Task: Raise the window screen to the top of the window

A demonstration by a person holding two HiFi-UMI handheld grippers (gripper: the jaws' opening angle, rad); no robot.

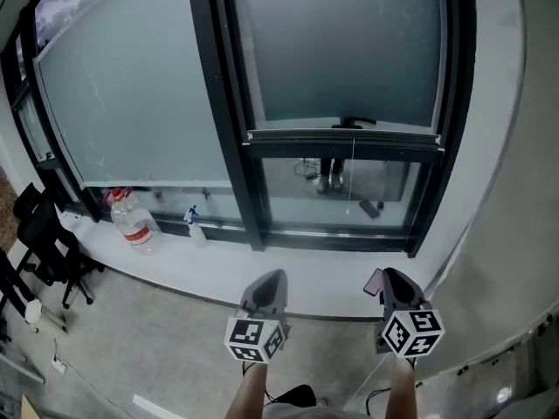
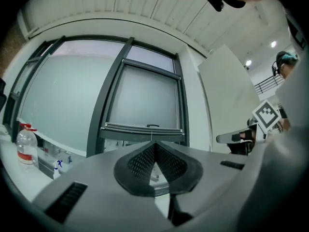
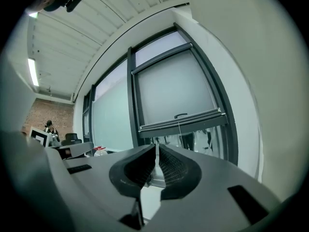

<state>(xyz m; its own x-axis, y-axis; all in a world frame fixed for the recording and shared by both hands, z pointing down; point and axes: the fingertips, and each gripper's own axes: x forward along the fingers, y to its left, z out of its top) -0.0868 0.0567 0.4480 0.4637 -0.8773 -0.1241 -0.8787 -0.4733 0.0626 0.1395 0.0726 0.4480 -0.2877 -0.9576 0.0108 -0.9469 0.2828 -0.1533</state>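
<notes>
Facing one window screen (image 1: 341, 51): two grippers (image 1: 269, 279) (image 1: 395, 279)

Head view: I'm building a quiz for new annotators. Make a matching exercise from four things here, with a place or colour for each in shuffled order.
1 water bottle
2 spray bottle
3 screen bar
4 chair

A on the floor, far left
B across the right window, low down
C on the sill, red cap
D on the sill, blue top

Pairs: 1-C, 2-D, 3-B, 4-A
</notes>
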